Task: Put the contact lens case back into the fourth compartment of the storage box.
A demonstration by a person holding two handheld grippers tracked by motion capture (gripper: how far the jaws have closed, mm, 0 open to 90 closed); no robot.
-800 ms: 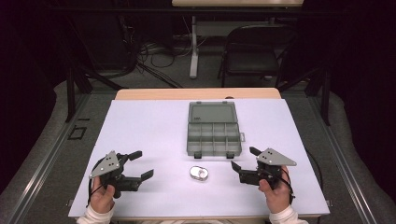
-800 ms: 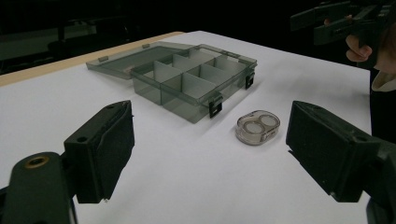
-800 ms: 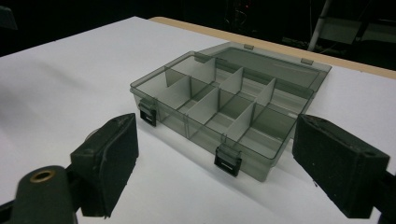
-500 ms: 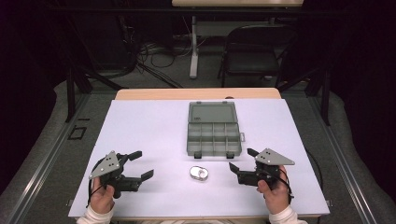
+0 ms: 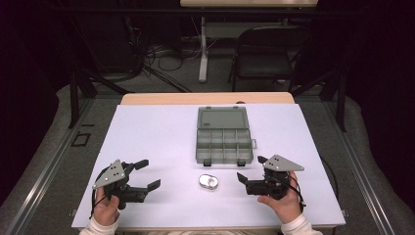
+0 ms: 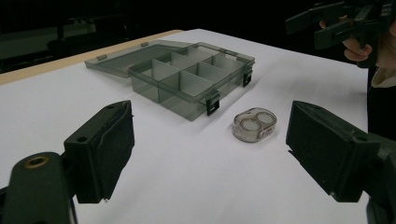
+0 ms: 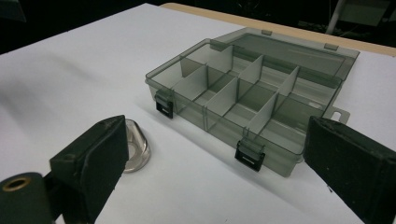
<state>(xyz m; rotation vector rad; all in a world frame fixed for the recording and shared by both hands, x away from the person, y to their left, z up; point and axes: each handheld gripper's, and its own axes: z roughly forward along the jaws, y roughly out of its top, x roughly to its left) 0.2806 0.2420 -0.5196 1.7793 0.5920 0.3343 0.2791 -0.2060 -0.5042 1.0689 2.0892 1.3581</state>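
Claws left (image 5: 147,177) and right (image 5: 250,170) gape wide, bare white table (image 5: 147,137) between them and the open organizer box (image 5: 224,142).

dark room, folding chair (image 5: 270,54), grey floor (image 5: 161,85)

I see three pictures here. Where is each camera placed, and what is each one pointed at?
High view: above the person's side, looking forward and down on the table; both hands and the left gripper and right gripper show.
Left gripper view: rides the left gripper, facing the organizer box and small clear case; own jaws show.
Right gripper view: rides the right gripper, facing the box; own jaws show.
All share box and case.
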